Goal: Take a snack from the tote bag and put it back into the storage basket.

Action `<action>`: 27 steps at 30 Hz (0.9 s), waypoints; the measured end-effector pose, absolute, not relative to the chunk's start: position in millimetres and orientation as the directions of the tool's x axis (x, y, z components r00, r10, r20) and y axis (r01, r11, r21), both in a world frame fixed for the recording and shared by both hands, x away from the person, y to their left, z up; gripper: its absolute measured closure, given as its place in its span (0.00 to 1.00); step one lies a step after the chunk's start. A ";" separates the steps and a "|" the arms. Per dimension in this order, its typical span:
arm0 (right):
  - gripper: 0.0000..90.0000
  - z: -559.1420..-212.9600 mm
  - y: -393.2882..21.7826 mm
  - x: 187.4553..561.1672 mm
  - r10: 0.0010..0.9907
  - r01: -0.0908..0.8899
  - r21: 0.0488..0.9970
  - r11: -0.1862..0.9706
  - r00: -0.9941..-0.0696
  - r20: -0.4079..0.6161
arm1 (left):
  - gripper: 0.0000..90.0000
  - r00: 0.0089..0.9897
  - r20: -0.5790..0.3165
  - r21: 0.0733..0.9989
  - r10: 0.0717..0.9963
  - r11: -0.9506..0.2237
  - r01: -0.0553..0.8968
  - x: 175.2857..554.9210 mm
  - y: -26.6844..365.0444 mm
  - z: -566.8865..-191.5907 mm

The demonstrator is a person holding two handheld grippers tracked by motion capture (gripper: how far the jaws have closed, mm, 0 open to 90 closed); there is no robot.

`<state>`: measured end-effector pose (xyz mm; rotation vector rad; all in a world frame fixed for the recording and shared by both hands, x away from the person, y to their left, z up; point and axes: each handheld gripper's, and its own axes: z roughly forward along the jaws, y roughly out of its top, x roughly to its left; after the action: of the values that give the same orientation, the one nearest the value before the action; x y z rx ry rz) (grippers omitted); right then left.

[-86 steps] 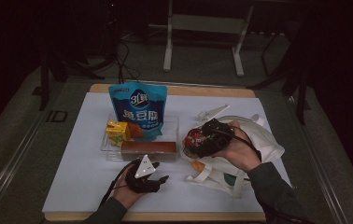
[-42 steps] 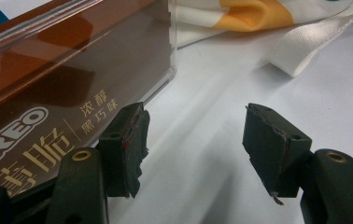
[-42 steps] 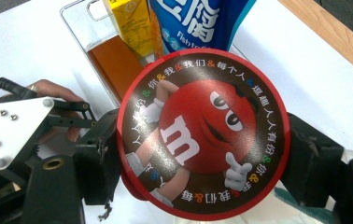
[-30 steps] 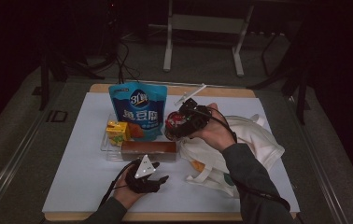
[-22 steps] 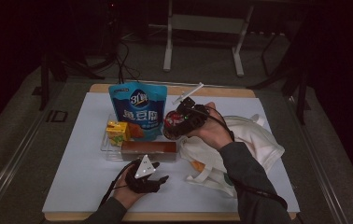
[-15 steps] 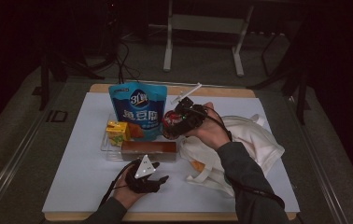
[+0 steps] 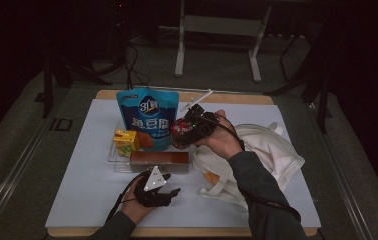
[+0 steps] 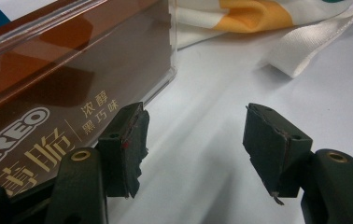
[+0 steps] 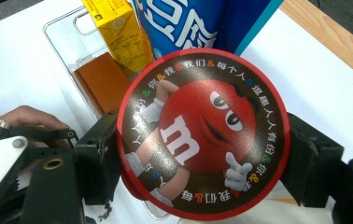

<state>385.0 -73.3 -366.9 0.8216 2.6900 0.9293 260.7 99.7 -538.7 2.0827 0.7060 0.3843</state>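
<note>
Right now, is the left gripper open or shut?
Open. In the left gripper view the left gripper shows a wide gap of bare white table between its pads, nothing clamped; the brown Oreo box lies beside one pad.

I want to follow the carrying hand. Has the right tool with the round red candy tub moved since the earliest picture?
Yes. The right tool carried the round red candy tub leftwards, off the white cloth bag, to the blue pouch.

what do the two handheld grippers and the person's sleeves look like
Both are black two-jaw tools. The left gripper carries a pale grey three-cornered plate on top and trails a black cable. Its jaws end in blocky black pads, chipped at the edges, on arms with brass-coloured eyelets. The right gripper has a black cable too. Both sleeves are dark grey-green.
</note>
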 end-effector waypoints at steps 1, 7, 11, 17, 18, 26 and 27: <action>0.28 -367.5 -72.9 385.1 0.555 0.444 0.614 0.653 -0.832 0.012 | 0.44 0.790 0.006 0.825 0.613 -0.449 0.343 260.9 100.0 -538.7; 0.28 -371.2 -70.2 385.8 0.552 0.443 0.612 0.655 -0.834 0.012 | 0.44 0.792 0.000 0.828 0.611 -0.443 0.342 261.2 100.8 -538.7; 0.28 -373.5 -68.7 386.9 0.550 0.442 0.613 0.655 -0.835 0.014 | 0.44 0.793 -0.002 0.829 0.609 -0.442 0.341 260.9 100.7 -538.7; 0.28 -376.4 -66.0 388.3 0.556 0.450 0.609 0.654 -0.831 0.017 | 0.44 0.792 0.003 0.828 0.610 -0.445 0.340 260.7 100.6 -538.7; 0.28 -376.9 -65.8 388.8 0.555 0.448 0.608 0.655 -0.832 0.015 | 0.44 0.792 0.004 0.829 0.610 -0.445 0.339 260.6 100.5 -538.7; 0.28 -385.5 -64.2 392.3 0.572 0.465 0.605 0.647 -0.820 0.019 | 0.44 0.792 0.004 0.831 0.611 -0.442 0.338 260.4 100.3 -538.8; 0.28 -386.7 -64.3 393.0 0.575 0.468 0.604 0.646 -0.818 0.019 | 0.44 0.792 0.004 0.831 0.611 -0.443 0.337 260.4 100.3 -538.8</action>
<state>393.0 -64.3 -386.7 0.8595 2.6887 0.9123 260.4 100.3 -538.8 2.0700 0.7033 0.3808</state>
